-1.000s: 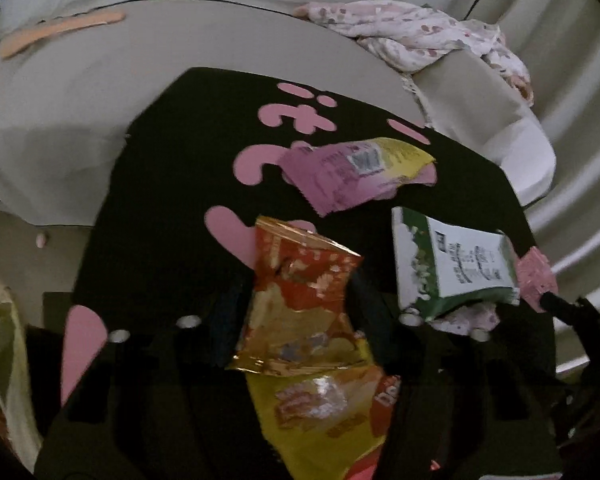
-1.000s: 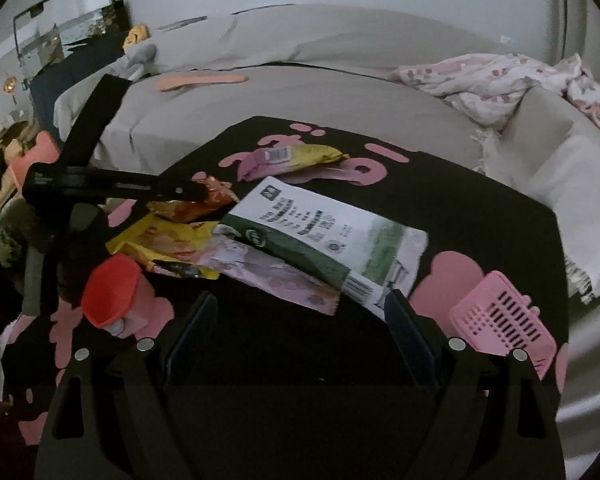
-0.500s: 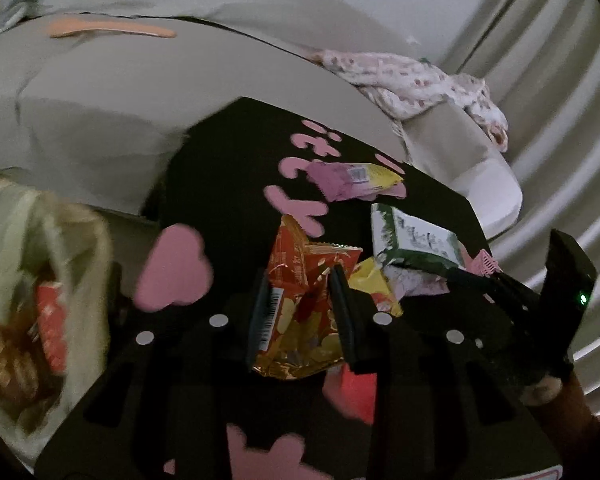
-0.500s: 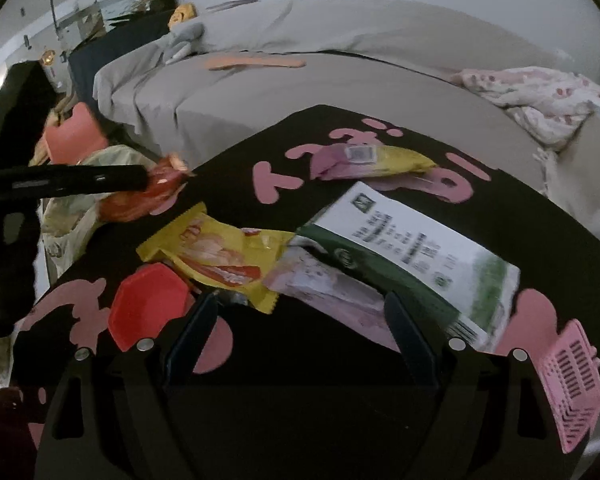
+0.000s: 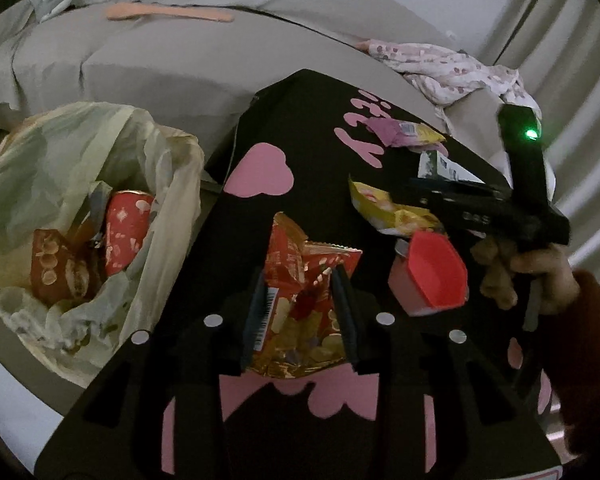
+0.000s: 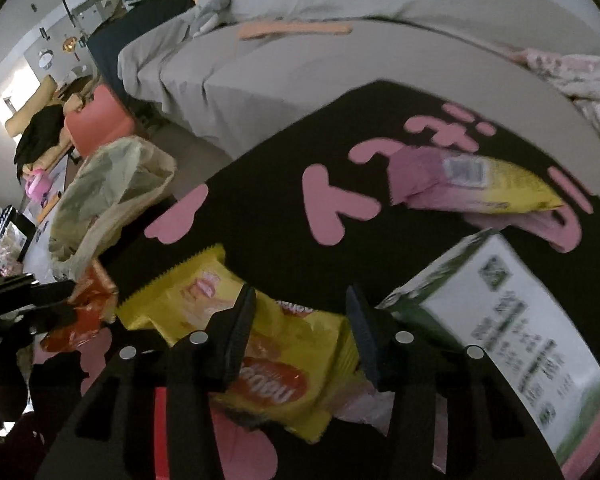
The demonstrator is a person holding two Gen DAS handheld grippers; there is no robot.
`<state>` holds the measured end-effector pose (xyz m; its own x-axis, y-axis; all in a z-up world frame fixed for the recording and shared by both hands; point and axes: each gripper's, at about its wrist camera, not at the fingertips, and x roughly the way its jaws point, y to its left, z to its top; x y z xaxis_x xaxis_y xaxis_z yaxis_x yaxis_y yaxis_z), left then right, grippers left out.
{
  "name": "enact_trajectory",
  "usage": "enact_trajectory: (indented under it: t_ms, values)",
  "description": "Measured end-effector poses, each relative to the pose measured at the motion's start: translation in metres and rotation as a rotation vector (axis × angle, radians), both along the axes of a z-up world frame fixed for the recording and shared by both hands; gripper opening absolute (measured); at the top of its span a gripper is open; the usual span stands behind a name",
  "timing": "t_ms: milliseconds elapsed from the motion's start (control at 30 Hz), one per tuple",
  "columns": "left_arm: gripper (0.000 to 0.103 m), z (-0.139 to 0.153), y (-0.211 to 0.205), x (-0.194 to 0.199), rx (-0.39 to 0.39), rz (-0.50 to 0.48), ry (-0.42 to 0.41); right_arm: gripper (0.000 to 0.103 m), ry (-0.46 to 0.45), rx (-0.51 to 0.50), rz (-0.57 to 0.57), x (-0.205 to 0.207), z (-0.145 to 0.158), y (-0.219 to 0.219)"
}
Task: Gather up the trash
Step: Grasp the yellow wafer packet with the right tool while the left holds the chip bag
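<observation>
- The bed [image 5: 204, 64] is big and grey, and the black desk [image 5: 300, 128] with pink shapes stands in front of it.
- The trash bag [image 5: 80, 168] stands open just beside the desk on its left, with red wrappers already inside.
- The green and white packet [image 6: 508, 320] lies on the desk to the right of the right gripper [image 6: 300, 328], and the pink and yellow wrapper [image 6: 472, 184] lies farther back.
- The yellow wrapper [image 6: 276, 344] lies flat on the desk between the fingers of the right gripper, which are closing on it. They look close to its sides but not yet tight.
- To do this well, the right gripper should squeeze the middle of the yellow wrapper and lift it straight up, so it does not drag the packet beside it.
- The left gripper [image 5: 300, 304] pinches the red and gold wrapper [image 5: 300, 280] between its fingers, and its jaws are opening a little. It should be carried over the bag's mouth before it drops.
- A small red cup [image 5: 432, 276] sits near the person's hand [image 5: 540, 276].
</observation>
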<state>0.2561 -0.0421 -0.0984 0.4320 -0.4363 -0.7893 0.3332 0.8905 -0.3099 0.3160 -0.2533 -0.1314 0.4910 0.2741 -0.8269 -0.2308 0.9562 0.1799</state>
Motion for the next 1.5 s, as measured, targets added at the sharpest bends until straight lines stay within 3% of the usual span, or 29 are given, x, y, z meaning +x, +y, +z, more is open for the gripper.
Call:
enact_trajectory:
  t_ms: [133, 533, 600, 700, 767, 833, 1033, 1167, 1300, 1500]
  values:
    - [0.034, 0.002, 0.001, -0.005, -0.010, -0.004, -0.007, 0.045, 0.016, 0.007, -0.017, -0.013, 0.000, -0.002]
    - [0.034, 0.002, -0.012, -0.010, -0.038, -0.037, 0.002, 0.045, -0.006, -0.016, -0.083, -0.123, 0.005, -0.024]
    - [0.035, 0.002, -0.013, -0.010, -0.038, -0.037, 0.002, 0.050, -0.019, -0.010, -0.098, -0.132, 0.005, -0.024]
    - [0.035, 0.003, -0.013, -0.011, -0.037, -0.029, 0.000, 0.068, -0.020, 0.005, -0.089, -0.136, 0.003, -0.019]
    - [0.035, 0.005, -0.012, -0.014, -0.036, -0.022, -0.005, 0.075, -0.004, -0.041, -0.061, -0.135, 0.003, -0.009]
    - [0.035, 0.006, -0.009, -0.017, -0.039, -0.015, -0.010, 0.075, 0.017, -0.077, -0.032, -0.132, 0.006, -0.003]
    - [0.036, 0.009, 0.000, -0.021, -0.056, 0.015, -0.014, 0.075, -0.166, -0.059, -0.138, -0.130, 0.035, -0.002]
    - [0.036, 0.013, 0.000, -0.024, -0.056, 0.012, -0.027, 0.075, -0.182, -0.027, -0.209, -0.104, 0.043, -0.003]
    - [0.037, 0.012, 0.003, -0.027, -0.059, 0.013, -0.025, 0.075, -0.161, -0.006, -0.219, -0.077, 0.043, -0.002]
    - [0.037, 0.007, 0.002, -0.029, -0.066, 0.009, -0.007, 0.075, -0.045, -0.092, -0.148, -0.031, 0.015, 0.011]
